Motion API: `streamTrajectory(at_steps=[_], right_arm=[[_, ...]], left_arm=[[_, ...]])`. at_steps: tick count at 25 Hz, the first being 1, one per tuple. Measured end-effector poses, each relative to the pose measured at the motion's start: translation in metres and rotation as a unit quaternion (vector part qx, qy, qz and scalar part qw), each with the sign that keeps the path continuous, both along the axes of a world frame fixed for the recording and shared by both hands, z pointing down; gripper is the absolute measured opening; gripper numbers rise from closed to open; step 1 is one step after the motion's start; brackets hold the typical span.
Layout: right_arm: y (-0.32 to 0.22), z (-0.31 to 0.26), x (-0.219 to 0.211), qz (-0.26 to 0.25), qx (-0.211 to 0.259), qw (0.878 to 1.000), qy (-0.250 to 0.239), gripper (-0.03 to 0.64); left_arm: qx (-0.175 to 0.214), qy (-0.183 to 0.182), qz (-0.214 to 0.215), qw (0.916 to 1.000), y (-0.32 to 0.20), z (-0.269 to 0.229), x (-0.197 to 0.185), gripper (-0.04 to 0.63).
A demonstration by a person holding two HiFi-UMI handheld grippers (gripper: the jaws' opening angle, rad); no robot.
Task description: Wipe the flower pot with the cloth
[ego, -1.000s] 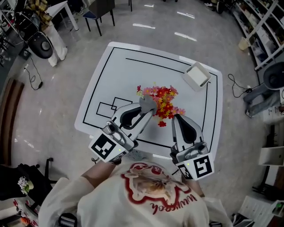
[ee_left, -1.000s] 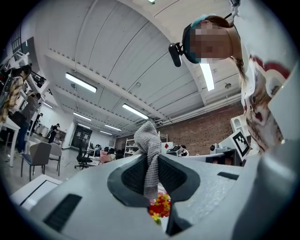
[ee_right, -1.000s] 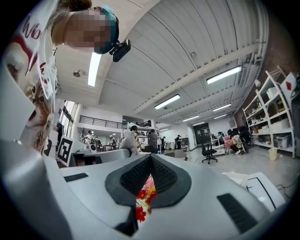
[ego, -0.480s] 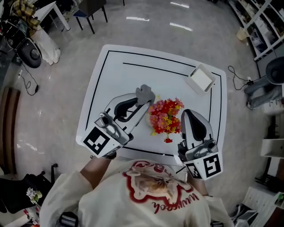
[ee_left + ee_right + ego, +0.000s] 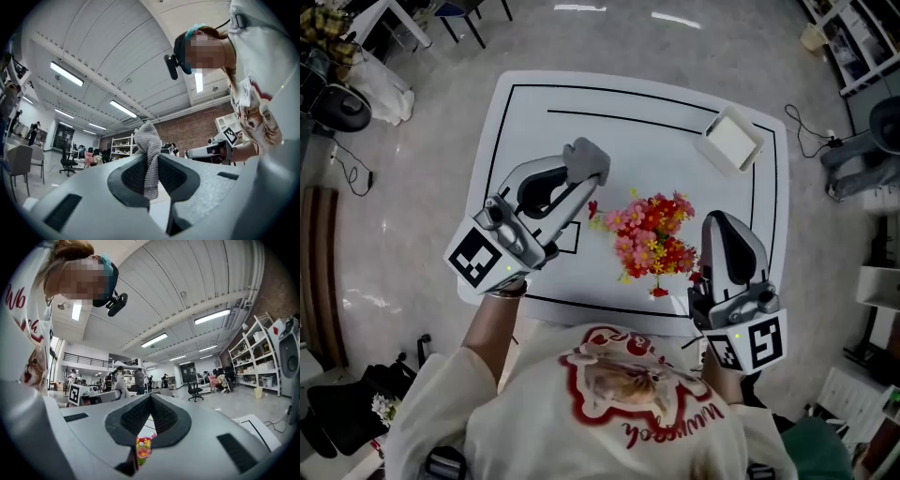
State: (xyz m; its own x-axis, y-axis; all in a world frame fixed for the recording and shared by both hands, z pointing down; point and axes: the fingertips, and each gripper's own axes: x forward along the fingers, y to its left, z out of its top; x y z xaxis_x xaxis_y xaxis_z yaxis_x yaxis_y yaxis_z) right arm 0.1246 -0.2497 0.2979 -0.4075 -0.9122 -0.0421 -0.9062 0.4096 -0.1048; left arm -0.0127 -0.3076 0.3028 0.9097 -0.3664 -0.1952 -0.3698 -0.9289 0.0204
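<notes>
- Head view: my left gripper (image 5: 584, 167) hangs over the white square table with black lines (image 5: 534, 112), off to the left of a bunch of red and yellow flowers (image 5: 652, 239). A grey knitted cloth (image 5: 587, 156) sticks out at its tips. My right gripper (image 5: 724, 228) sits just right of the flowers. The flower pot itself is under the blooms, so I can't see it from here. A flat white box (image 5: 733, 141) lies well apart, near the table's far right corner.
- Left gripper view: the jaws are clamped on the cloth, which stands up between the pads and droops into the gap. The gripper looks out into the room, not at the pot.
- Right gripper view: the jaws are pressed together with nothing between them. The flowers peek through the slit below.
- My read: the cloth is in hand but apart from the pot, so no wiping contact right now. Next I'd bring the cloth in low under the blooms onto the pot's wall. I'd probably steady the pot with the right gripper, taking care not to tip it.
</notes>
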Motion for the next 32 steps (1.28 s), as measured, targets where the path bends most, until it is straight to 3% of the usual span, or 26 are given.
streamTrajectory(at_steps=[3, 8, 13, 15, 23, 32], right_arm=[[-0.001, -0.001, 0.009, 0.003, -0.003, 1.0, 0.001, -0.002], [-0.004, -0.001, 0.017, 0.005, -0.002, 1.0, -0.001, -0.002], [-0.007, 0.003, 0.024, 0.002, -0.014, 1.0, 0.0, -0.002], [-0.007, 0.005, 0.025, 0.001, -0.017, 1.0, 0.0, -0.002], [-0.004, 0.007, 0.028, -0.003, -0.024, 1.0, -0.007, -0.002], [-0.005, 0.01, 0.023, -0.015, -0.03, 0.999, -0.013, -0.002]], left_arm=[[0.014, -0.001, 0.008, 0.9999, -0.018, -0.002, -0.008, 0.046], [0.07, -0.118, 0.043, 0.9897, -0.035, 0.035, 0.004, 0.046], [0.056, -0.18, 0.131, 0.9732, -0.027, 0.086, 0.038, 0.046], [0.041, -0.189, 0.158, 0.9685, -0.023, 0.104, 0.05, 0.046], [0.003, -0.177, 0.201, 0.9635, -0.021, 0.131, 0.074, 0.046], [-0.015, -0.196, 0.256, 0.9465, 0.0, 0.162, 0.092, 0.046]])
